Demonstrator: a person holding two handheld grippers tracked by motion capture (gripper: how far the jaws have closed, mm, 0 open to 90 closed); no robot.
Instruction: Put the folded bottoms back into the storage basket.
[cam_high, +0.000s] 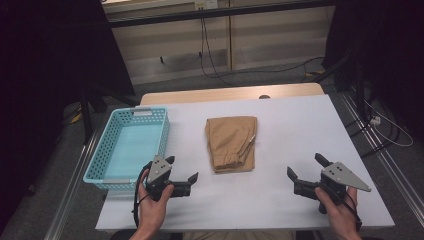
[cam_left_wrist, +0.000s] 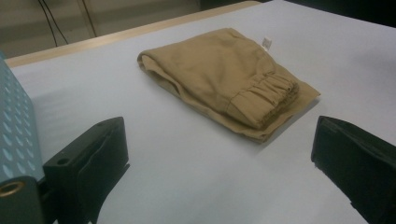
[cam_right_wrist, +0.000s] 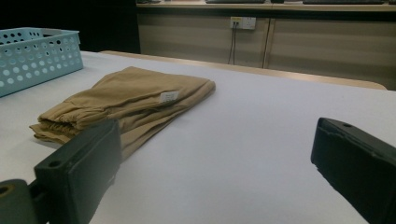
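Tan folded trousers (cam_high: 231, 143) lie mid-counter (cam_high: 300, 130), basket (cam_high: 102, 150) at their 9 o'clock; I hold left tool (cam_high: 181, 172) and right tool (cam_high: 305, 171) flanking, jaws apart, probably readying a two-sided pickup.

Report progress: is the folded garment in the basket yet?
Done: the tan garment lies folded on the white table. In hand: nothing; the left gripper and right gripper sit open, short of it on either side. Left: the turquoise basket holds nothing, so grasping and moving remain, if that is the job.
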